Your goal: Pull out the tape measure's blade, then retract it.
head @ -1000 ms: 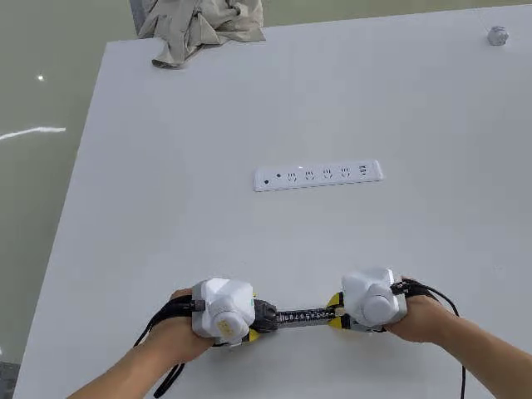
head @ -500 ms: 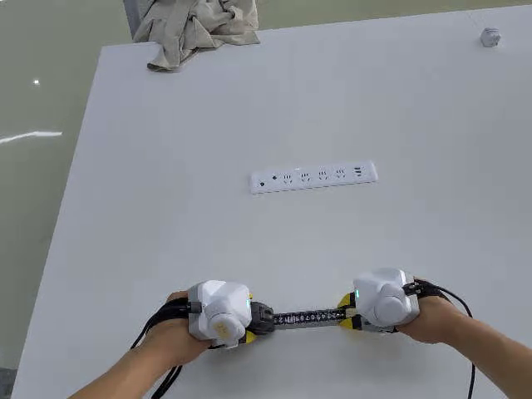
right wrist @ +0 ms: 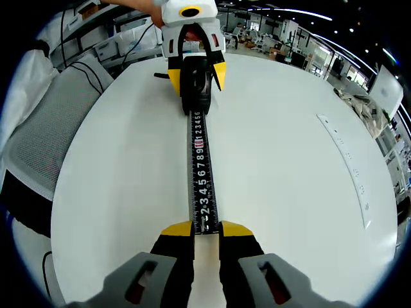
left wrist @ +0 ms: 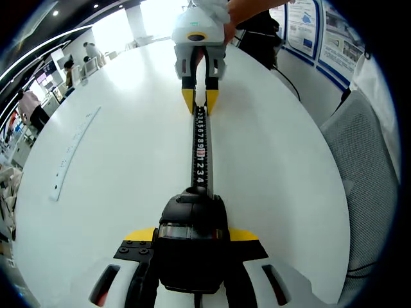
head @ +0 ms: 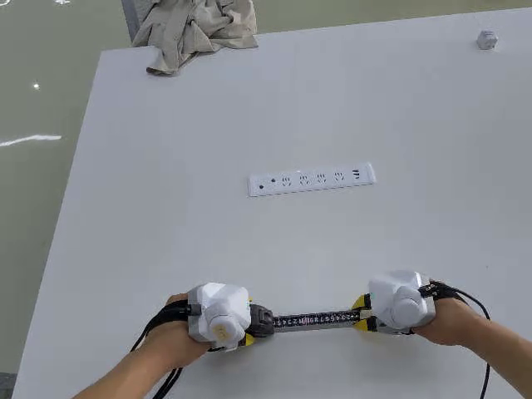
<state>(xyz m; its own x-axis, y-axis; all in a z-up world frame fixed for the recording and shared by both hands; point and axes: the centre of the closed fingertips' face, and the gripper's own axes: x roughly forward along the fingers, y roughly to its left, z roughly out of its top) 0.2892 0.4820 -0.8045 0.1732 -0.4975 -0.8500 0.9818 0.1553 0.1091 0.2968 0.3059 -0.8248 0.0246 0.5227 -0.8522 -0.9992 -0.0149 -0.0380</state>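
Blade (right wrist: 200, 173) print reads 2 to 9, a red mark, then 1 to 4; in the head view the digits are too small to read. Left gripper (left wrist: 192, 236) clamps the black case (left wrist: 192, 212) from both sides, and the case's rear is cut off. Right gripper (right wrist: 205, 230) pinches the blade's free end, with the tip hidden between its yellow jaw tips. The blade runs straight between the two, on the table (head: 249, 108) on the person's side of the power strip (head: 312, 179). Beyond the strip: crumpled cloth (head: 195, 29) far left, partly cut off; small white object (head: 486, 39) far right, unclear what. Strip markings unreadable.
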